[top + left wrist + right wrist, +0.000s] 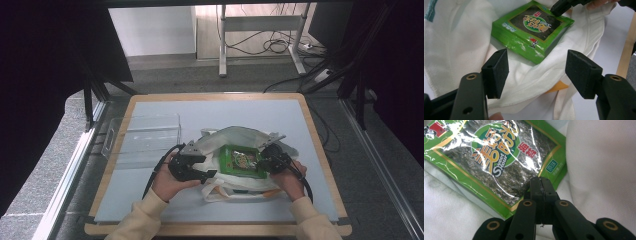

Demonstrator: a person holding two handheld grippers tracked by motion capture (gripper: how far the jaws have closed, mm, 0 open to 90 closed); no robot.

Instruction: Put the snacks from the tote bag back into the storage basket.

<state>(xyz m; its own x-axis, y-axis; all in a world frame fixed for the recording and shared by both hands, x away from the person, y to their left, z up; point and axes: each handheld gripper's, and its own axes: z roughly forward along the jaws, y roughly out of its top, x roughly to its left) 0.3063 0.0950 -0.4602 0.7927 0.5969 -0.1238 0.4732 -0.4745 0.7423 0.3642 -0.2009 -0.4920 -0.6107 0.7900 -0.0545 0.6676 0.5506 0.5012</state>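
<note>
The right gripper (pixel 541 185) has its jaws pressed tight together over the near edge of the green seaweed packet (pixel 499 162), pinching that edge as far as I can judge, and the pack fans out ahead of the tips and off to their left. It lies on the white cloth bag (pixel 235 137) in the middle of the table (pixel 320 150). The left gripper (pixel 536 72) stands with its jaws wide apart and nothing between them, bag fabric just under the pads; the packet (pixel 531 32) sits just ahead of those jaws, one corner pointing back at them, so the right hand is plainly the nearer one. In the left gripper view, the right gripper's dark tip (pixel 560 7) sits at the pack's far edge. Printed on the front: "Sweet Sour" in Latin letters inside a round green badge, with large Chinese characters above.
</note>
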